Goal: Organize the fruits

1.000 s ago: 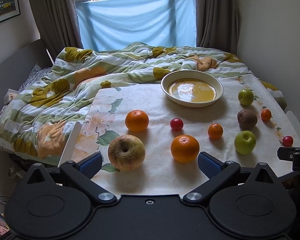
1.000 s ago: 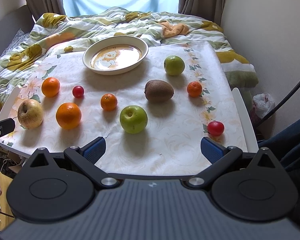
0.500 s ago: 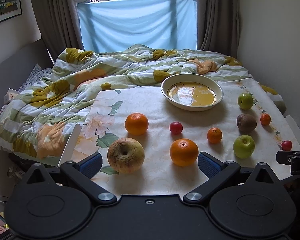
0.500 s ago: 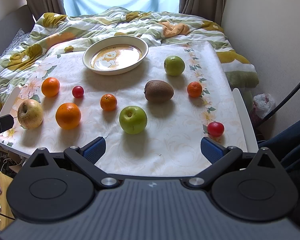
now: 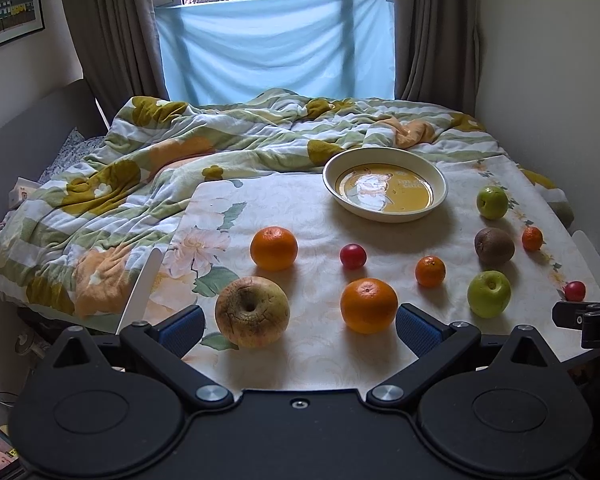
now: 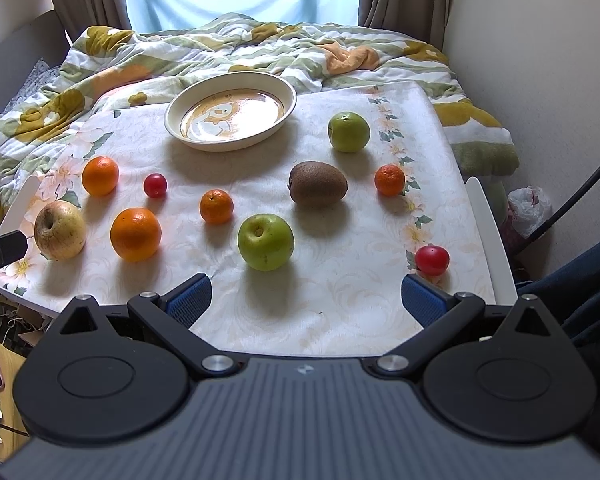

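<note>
Both yours spread wide, empty: left gripper [image 5: 298, 326], right gripper [image 6: 306, 294]; wrinkled apple [image 5: 252, 311] nearest, well short of bowl [image 5: 385, 217]; likely soft, rolls; pinch across its middle, gently.

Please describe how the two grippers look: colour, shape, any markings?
Both are black. The left gripper and the right gripper each have two angled arms ending in blue ribbed pads, silver pivot screws and two round discs. The right body is ribbed grey with a small logo.

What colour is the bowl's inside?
Yellow-orange bowl bottom with a cartoon print, cream rim; left wrist view.
</note>
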Tool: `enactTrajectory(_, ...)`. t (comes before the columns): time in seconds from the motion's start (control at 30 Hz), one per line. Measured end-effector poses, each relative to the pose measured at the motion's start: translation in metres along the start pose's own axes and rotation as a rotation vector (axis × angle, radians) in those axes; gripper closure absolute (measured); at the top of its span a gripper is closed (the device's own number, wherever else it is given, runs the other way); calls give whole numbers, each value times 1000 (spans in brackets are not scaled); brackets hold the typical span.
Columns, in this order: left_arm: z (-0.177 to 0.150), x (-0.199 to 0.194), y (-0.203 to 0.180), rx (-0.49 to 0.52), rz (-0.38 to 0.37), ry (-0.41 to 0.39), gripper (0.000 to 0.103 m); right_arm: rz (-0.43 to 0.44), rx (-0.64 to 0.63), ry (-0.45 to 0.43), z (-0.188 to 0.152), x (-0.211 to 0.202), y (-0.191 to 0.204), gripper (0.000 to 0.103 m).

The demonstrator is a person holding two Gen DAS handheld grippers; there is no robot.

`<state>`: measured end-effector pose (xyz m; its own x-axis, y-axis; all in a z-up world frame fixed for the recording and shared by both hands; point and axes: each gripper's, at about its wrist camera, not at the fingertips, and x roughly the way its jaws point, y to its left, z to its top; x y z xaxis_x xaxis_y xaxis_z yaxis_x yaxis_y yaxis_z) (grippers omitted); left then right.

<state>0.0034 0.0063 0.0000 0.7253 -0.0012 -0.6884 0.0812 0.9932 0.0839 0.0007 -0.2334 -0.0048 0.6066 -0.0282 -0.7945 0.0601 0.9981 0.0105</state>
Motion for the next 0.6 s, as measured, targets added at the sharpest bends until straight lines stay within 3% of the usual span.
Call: enactTrajectory(0.6, 2, -1, 2, -1, 4, -5, 0, 4, 0, -5, 1, 1, -2, 0)
